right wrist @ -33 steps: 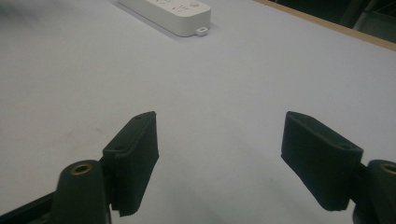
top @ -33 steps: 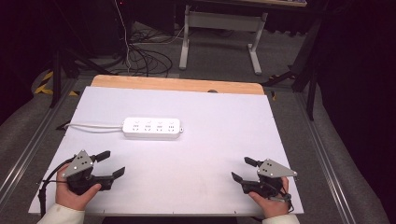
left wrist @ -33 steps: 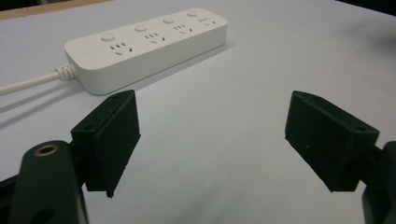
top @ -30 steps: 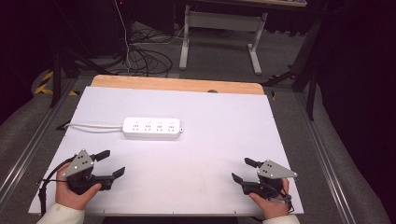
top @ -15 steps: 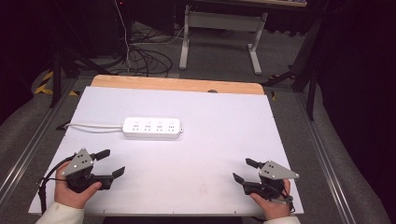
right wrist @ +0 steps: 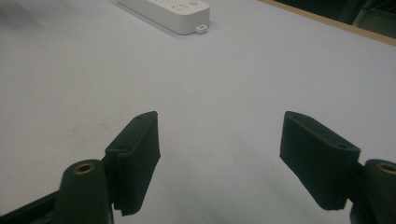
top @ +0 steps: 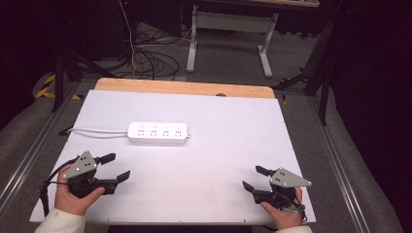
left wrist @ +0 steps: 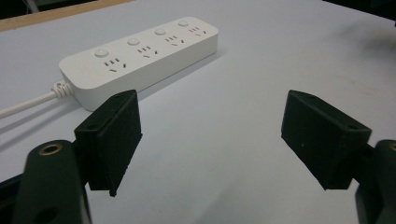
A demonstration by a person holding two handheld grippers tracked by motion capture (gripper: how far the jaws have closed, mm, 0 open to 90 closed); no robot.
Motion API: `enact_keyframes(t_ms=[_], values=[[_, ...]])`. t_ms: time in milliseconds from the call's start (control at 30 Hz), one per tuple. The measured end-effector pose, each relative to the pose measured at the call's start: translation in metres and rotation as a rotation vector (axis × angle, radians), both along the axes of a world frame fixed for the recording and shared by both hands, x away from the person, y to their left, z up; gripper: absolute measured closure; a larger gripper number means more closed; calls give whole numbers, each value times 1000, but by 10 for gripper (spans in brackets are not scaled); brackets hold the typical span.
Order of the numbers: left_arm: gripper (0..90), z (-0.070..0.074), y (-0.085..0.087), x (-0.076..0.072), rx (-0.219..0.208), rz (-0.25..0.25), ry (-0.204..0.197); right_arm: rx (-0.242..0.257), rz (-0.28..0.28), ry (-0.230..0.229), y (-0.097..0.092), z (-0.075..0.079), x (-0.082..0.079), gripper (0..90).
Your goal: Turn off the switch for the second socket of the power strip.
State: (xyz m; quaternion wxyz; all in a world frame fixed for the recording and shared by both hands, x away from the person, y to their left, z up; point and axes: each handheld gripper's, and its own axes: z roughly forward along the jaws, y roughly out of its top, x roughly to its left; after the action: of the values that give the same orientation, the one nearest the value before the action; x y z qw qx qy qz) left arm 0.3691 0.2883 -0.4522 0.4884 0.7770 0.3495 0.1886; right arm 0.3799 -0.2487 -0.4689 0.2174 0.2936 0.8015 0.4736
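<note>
A white power strip point(top: 158, 133) with several sockets lies flat on the white tabletop point(top: 218, 160), and its cord point(top: 92, 130) runs off to the left. My left gripper point(top: 119, 165) is held at the front left, pointing toward the strip point(left wrist: 140, 56). Its jaws stand open around bare tabletop point(left wrist: 212, 140) and have just been closing a little, with nothing between them. At the front right, my right gripper point(top: 251, 177) is open with nothing between its fingers point(right wrist: 219, 154). The strip's end point(right wrist: 173, 11) lies far ahead of it.
A wooden strip point(top: 184, 88) borders the table's far edge. Beyond it are loose black cables point(top: 145, 56) on the floor and a metal table frame point(top: 228, 29). Metal rails point(top: 29, 155) run along both sides of the table.
</note>
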Motion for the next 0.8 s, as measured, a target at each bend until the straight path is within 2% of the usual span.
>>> enact_keyframes(t_ms=[33, 100, 233, 467, 600, 667, 800], values=[[226, 2, -1, 1, -11, 4, 12, -2, 1, -1, 0, 0, 0, 290], [260, 5, -1, 3, -6, 1, 16, -4, 2, 0, 0, 0, 0, 290], [314, 16, -4, 8, 31, 4, 21, -6, 5, 6, 1, 0, 0, 289], [342, 27, -6, 19, 21, 3, 36, -3, 3, 13, 0, -1, 0, 289], [374, 35, -8, 26, 35, 0, 33, -3, 2, 16, 0, -1, 0, 289], [379, 39, -10, 29, 33, -6, 44, -2, 2, 17, 0, -1, 1, 289], [403, 47, -14, 37, 56, -5, 38, -3, 3, 21, 1, -2, 1, 289]])
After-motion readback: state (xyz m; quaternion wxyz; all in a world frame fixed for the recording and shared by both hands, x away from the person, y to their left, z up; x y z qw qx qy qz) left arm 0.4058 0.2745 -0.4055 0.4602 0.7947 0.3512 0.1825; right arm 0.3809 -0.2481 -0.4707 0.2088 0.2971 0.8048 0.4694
